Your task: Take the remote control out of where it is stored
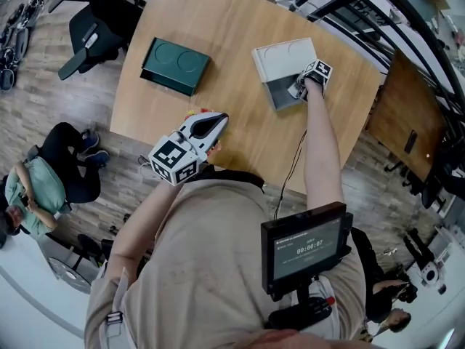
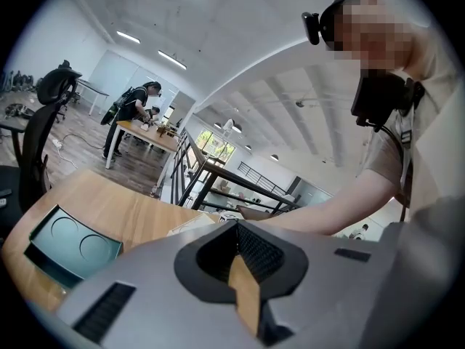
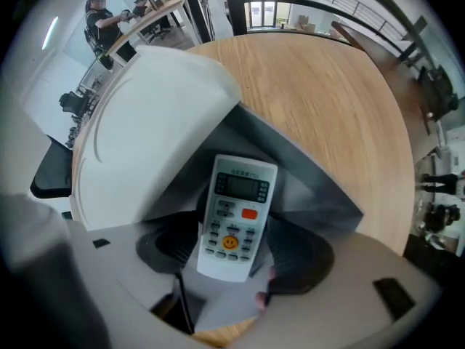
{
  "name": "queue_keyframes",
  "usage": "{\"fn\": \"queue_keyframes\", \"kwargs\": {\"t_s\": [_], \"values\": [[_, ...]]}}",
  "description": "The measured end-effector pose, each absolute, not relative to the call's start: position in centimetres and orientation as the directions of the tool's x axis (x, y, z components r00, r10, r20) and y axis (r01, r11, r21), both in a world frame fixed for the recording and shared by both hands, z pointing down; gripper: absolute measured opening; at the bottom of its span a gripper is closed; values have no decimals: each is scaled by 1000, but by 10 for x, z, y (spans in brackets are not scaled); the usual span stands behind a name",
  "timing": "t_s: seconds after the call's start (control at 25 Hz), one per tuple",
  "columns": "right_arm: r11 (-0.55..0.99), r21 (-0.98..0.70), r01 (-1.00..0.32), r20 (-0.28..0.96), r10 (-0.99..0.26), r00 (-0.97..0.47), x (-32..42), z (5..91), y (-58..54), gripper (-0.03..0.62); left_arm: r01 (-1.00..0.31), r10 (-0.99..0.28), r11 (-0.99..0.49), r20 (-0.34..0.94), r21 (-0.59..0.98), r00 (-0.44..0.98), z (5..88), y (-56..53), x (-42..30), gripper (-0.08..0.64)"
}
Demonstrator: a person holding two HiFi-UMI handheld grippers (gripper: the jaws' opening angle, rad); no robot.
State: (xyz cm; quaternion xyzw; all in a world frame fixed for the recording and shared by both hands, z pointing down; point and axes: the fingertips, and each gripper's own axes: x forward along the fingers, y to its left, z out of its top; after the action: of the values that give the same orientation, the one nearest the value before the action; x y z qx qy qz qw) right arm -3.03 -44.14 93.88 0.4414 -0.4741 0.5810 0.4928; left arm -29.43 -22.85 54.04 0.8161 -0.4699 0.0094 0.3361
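Observation:
A white remote control (image 3: 234, 220) with a small screen and an orange button lies face up inside an open grey box (image 3: 316, 191). The box's white lid (image 3: 152, 137) leans back behind it. My right gripper (image 3: 232, 259) points steeply down into the box and is open, its black pads (image 3: 163, 246) on either side of the remote's lower end without pressing it. In the head view that gripper (image 1: 301, 87) sits in the box (image 1: 280, 94) at the table's right. My left gripper (image 1: 215, 122) hovers near the table's front edge, shut and empty (image 2: 236, 227).
A dark green lidded box (image 1: 175, 65) rests on the left of the wooden table (image 1: 240, 129); it also shows in the left gripper view (image 2: 69, 246). An office chair (image 1: 94, 20) stands beyond the far left corner. A seated person (image 1: 43, 184) is at the left, a black railing (image 1: 378, 13) at the right.

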Motion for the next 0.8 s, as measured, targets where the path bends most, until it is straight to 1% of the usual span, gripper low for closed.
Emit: {"fn": "queue_keyframes", "kwargs": {"t_s": [0.08, 0.16, 0.28, 0.36, 0.44, 0.6, 0.8], "values": [[-79, -104, -991, 977, 181, -117, -28, 937, -440, 302, -775, -764, -336, 327, 534, 557, 539, -231, -291, 5], [-107, -115, -988, 976, 172, -133, -26, 935, -452, 299, -779, -772, -343, 315, 525, 552, 536, -237, -288, 6], [-123, -130, -984, 976, 158, -149, -27, 937, -455, 267, -785, -776, -336, 319, 520, 544, 535, -236, -287, 5], [-143, -143, -979, 976, 144, -163, -27, 937, -453, 258, -788, -776, -328, 328, 520, 539, 535, -234, -285, 6], [-195, -186, -963, 971, 114, -211, -28, 933, -456, 253, -790, -776, -326, 330, 519, 538, 534, -235, -283, 5], [-353, -318, -880, 936, 33, -352, -27, 916, -463, 253, -794, -783, -333, 320, 508, 533, 527, -231, -278, 5], [-365, -439, -821, 891, -61, -450, -24, 898, -463, 252, -790, -781, -343, 312, 508, 540, 523, -225, -270, 6]]}}
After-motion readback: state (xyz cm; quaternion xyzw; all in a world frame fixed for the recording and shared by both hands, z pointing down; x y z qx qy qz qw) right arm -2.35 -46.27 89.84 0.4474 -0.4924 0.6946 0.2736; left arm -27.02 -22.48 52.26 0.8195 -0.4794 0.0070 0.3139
